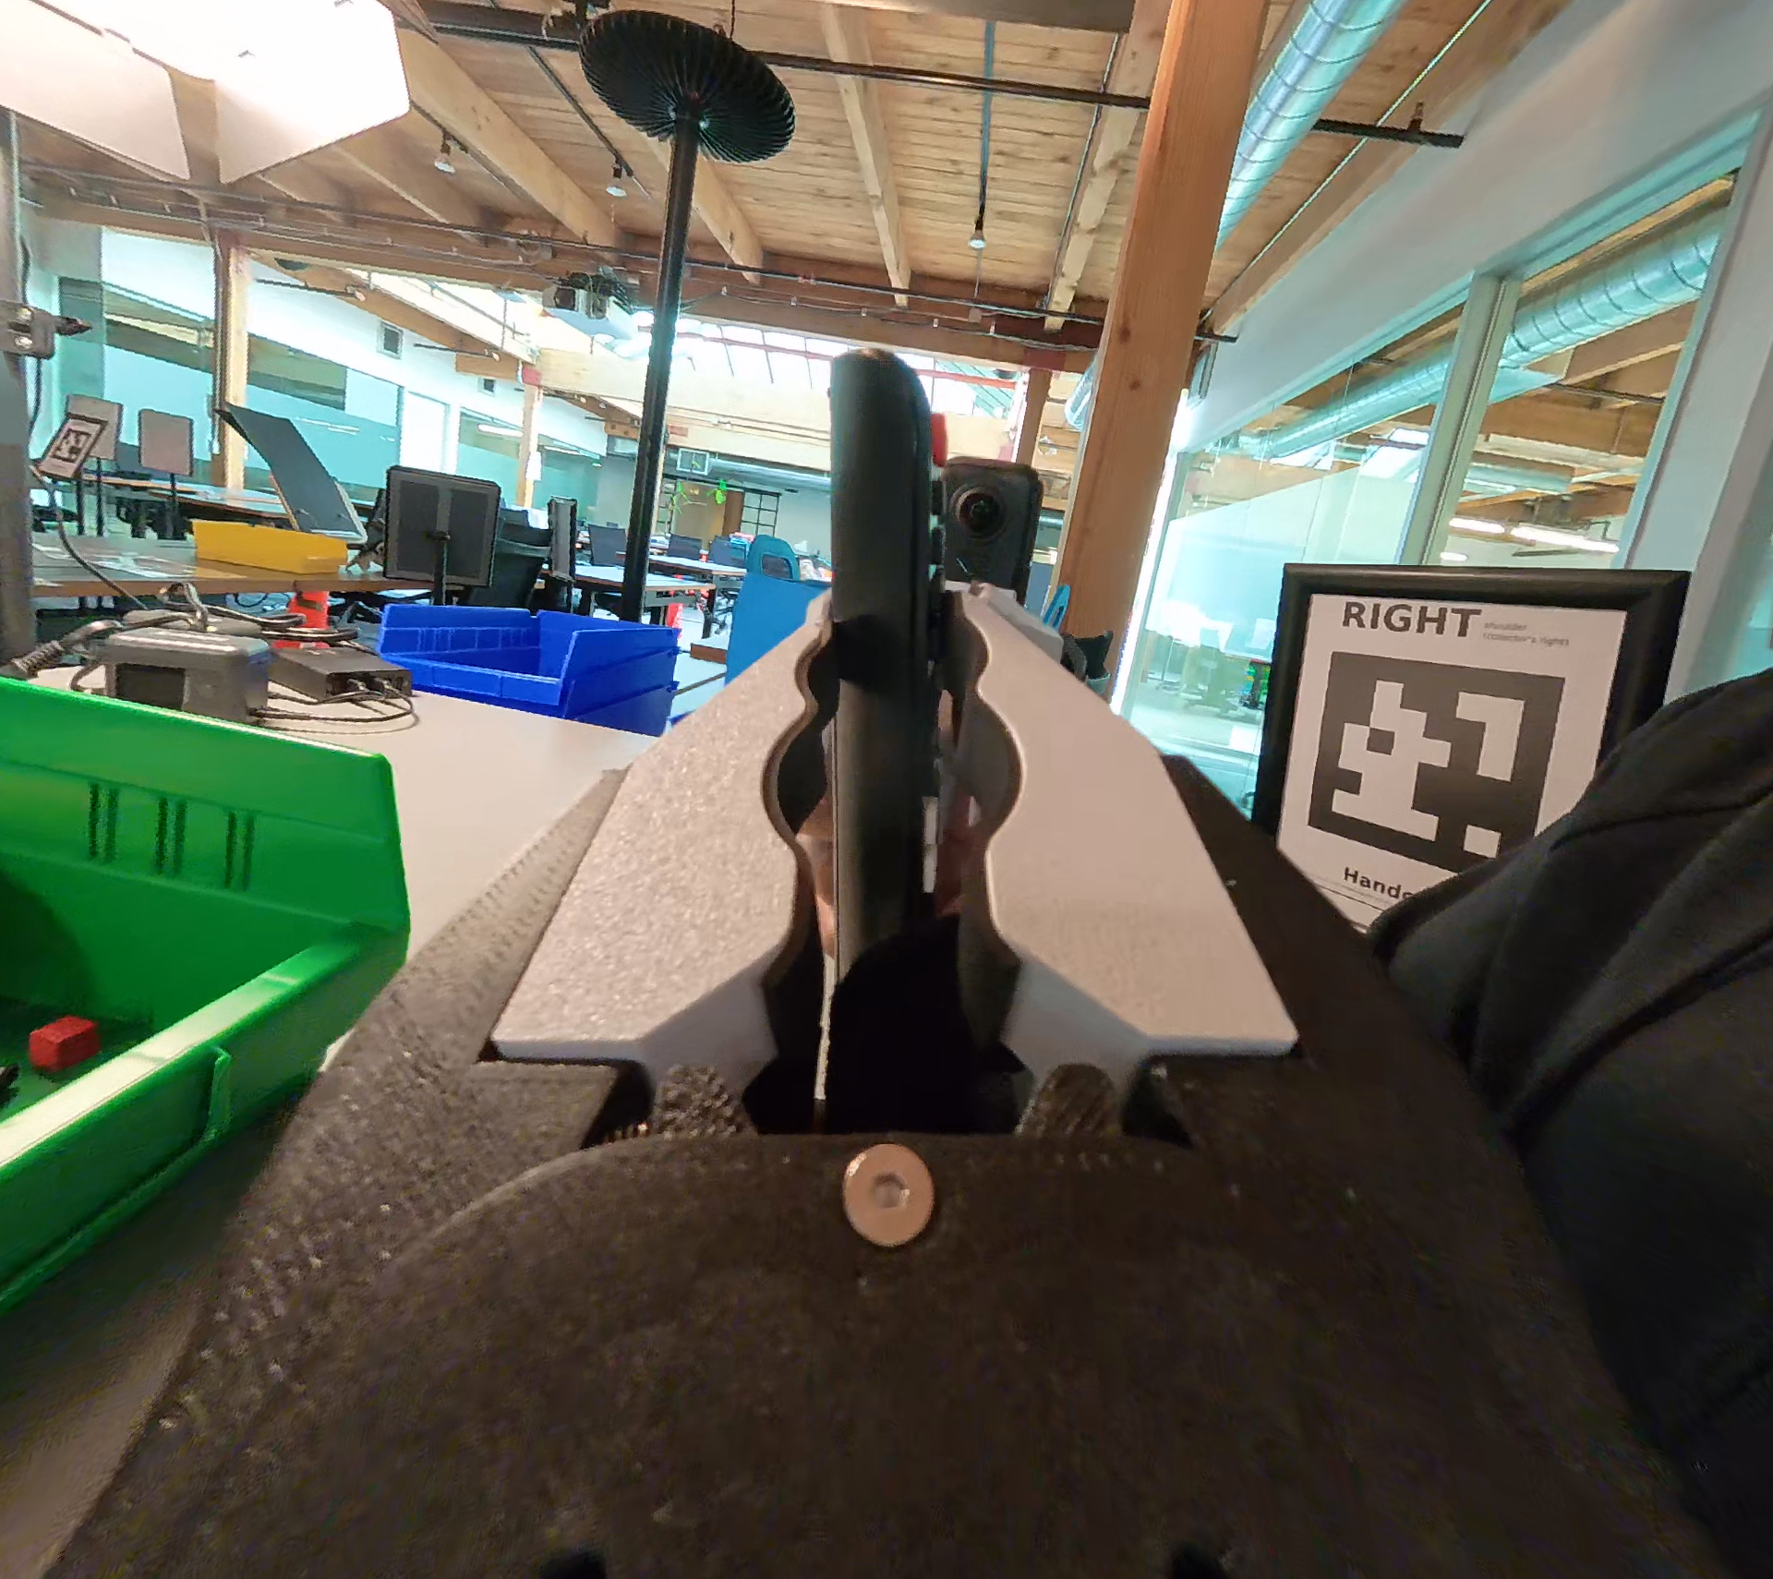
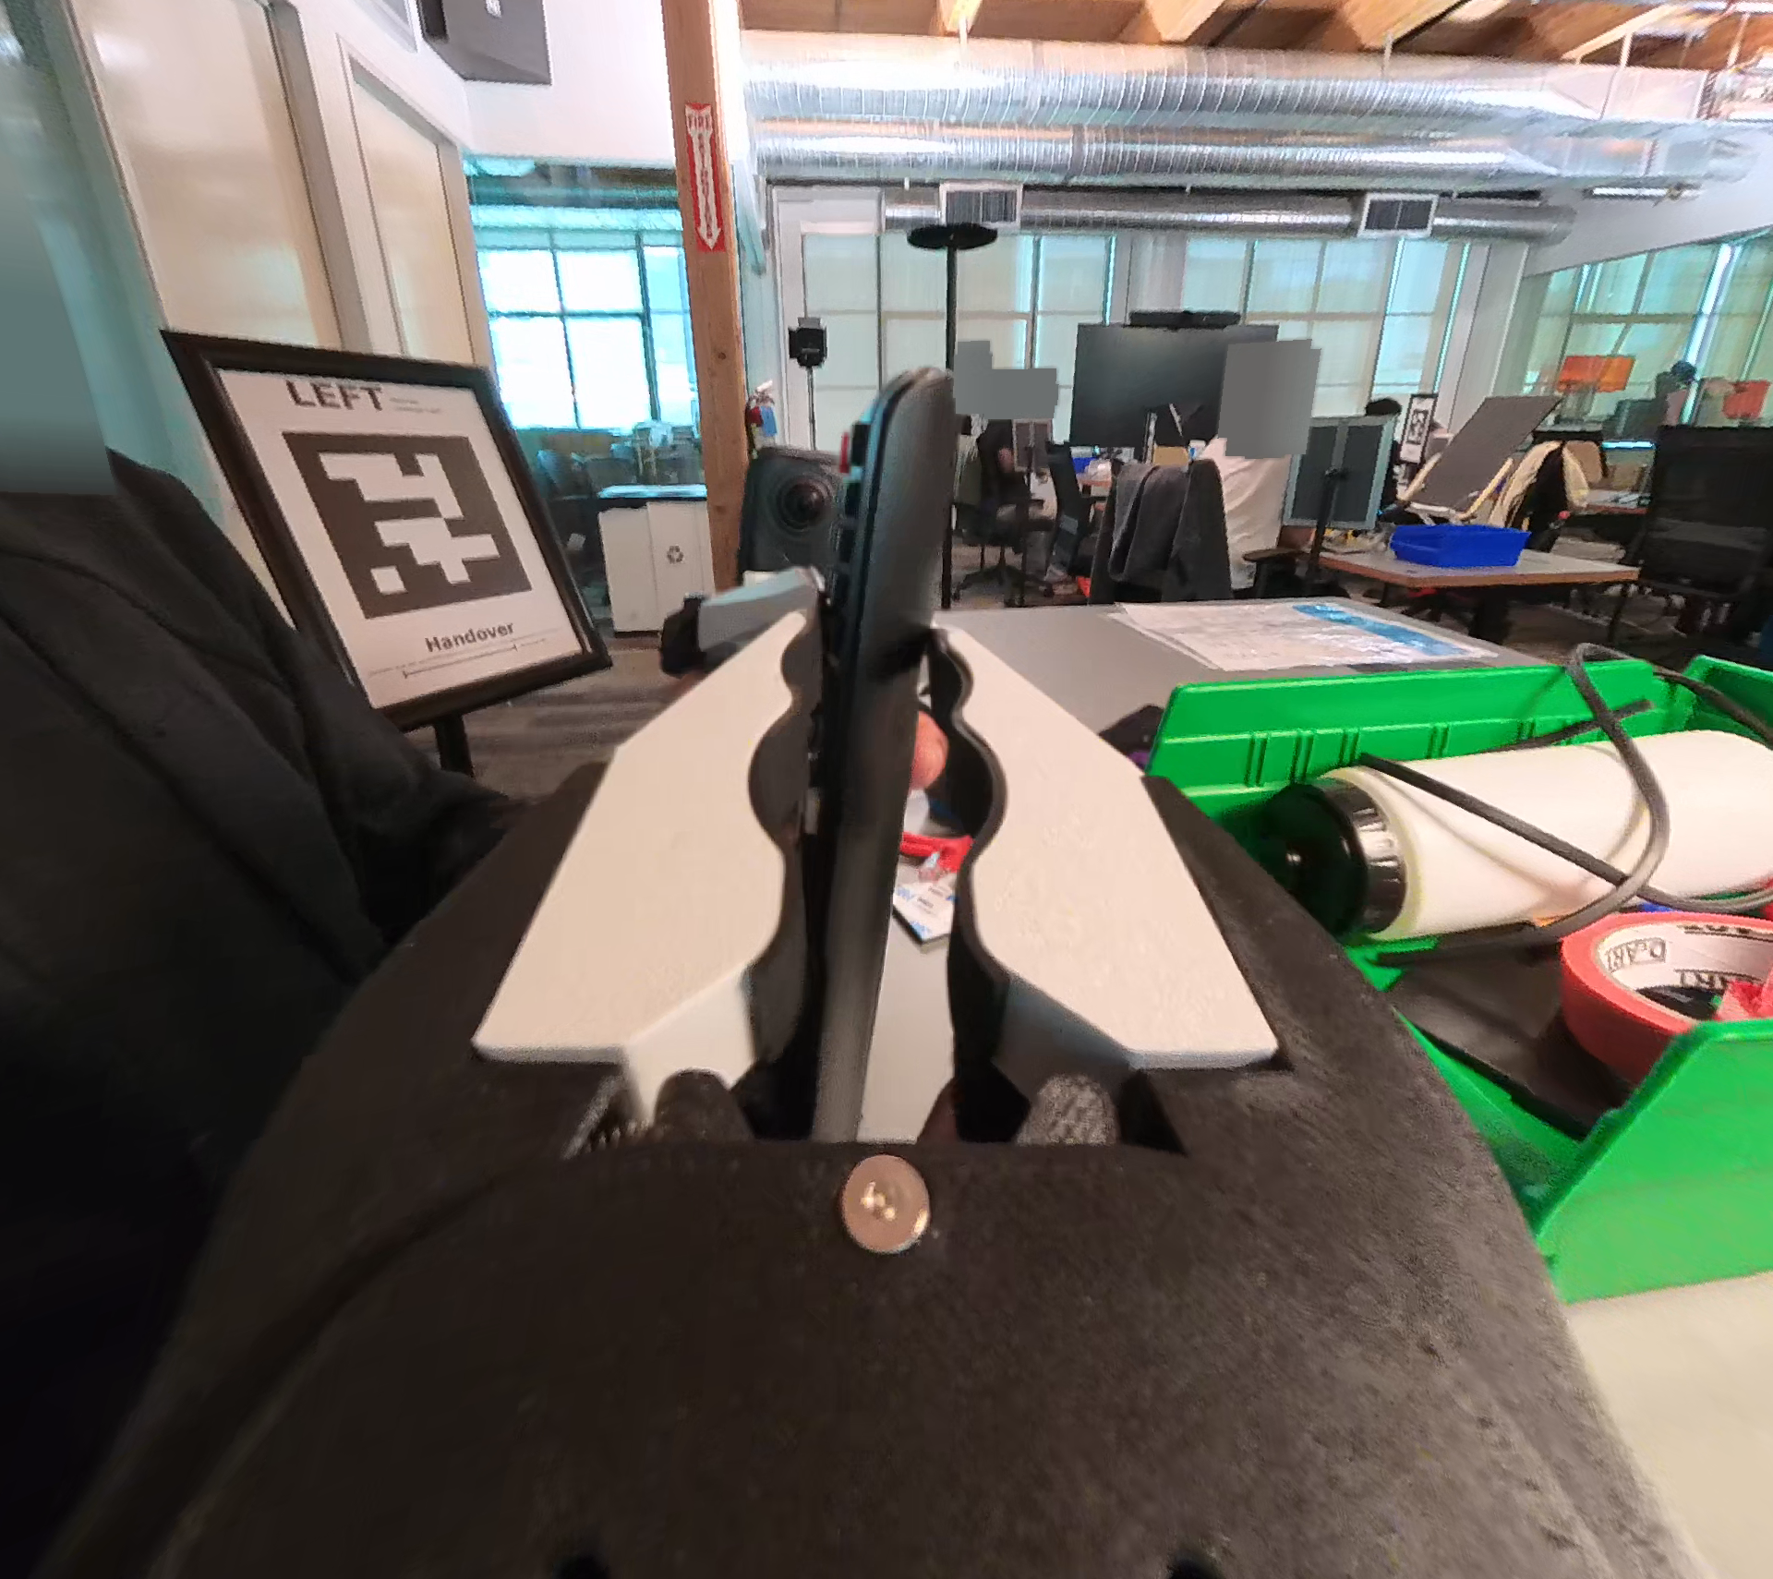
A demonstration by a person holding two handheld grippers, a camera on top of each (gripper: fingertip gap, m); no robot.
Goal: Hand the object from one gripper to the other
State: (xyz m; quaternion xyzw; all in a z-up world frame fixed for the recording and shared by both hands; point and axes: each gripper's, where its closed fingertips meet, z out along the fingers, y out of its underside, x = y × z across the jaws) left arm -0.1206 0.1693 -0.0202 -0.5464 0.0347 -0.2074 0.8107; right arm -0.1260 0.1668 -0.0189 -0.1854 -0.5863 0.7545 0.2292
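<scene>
Mid-handover — we've got left gripper [image 1: 897, 622] and right gripper [image 2: 868, 650] both pinching the remote [image 1: 878, 574]; one release left.

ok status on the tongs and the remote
Left tongs shut on black remote. Right tongs around it too, grip unclear. Remote upright, mid-handover. Nothing in the way.

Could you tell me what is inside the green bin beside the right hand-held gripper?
The green bin holds a white cylinder with a black cable draped over it, and a red tape roll. Whatever lies beneath them is covered.
</scene>
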